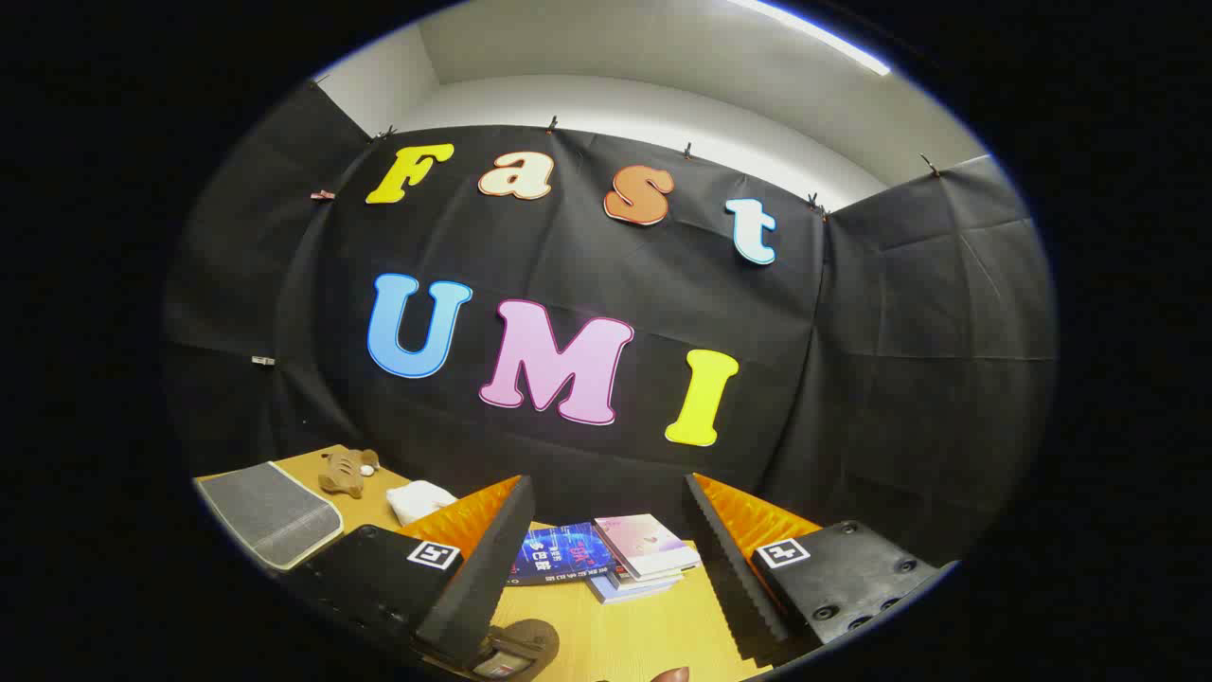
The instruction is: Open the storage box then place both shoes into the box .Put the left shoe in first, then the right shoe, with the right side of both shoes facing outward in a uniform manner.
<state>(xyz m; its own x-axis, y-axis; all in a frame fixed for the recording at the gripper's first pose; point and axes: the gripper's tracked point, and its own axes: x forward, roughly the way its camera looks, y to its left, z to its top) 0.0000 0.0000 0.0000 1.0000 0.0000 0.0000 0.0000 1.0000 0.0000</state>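
Nearest the camera, the gripper stands with its fingers spread wide and nothing between them; it is released and raised above the bench, pointing more at the booth wall than at the work.

Just below the left finger, a brown rounded object lies on the bench. It may be the toe of a shoe, but too little of it shows to be sure. A small dark reddish shape sits beside it, unidentified.

Beyond the fingers a stack of books lies on the bench. Further left are a white folded cloth, a small plush toy and a grey mesh-topped panel, possibly the storage box or its lid.

Risks, as judged: with the gripper aimed high, a descent would be near blind and could strike or push the brown object. Mistaking left shoe for right would spoil the required order. The books could obstruct the carrying path.
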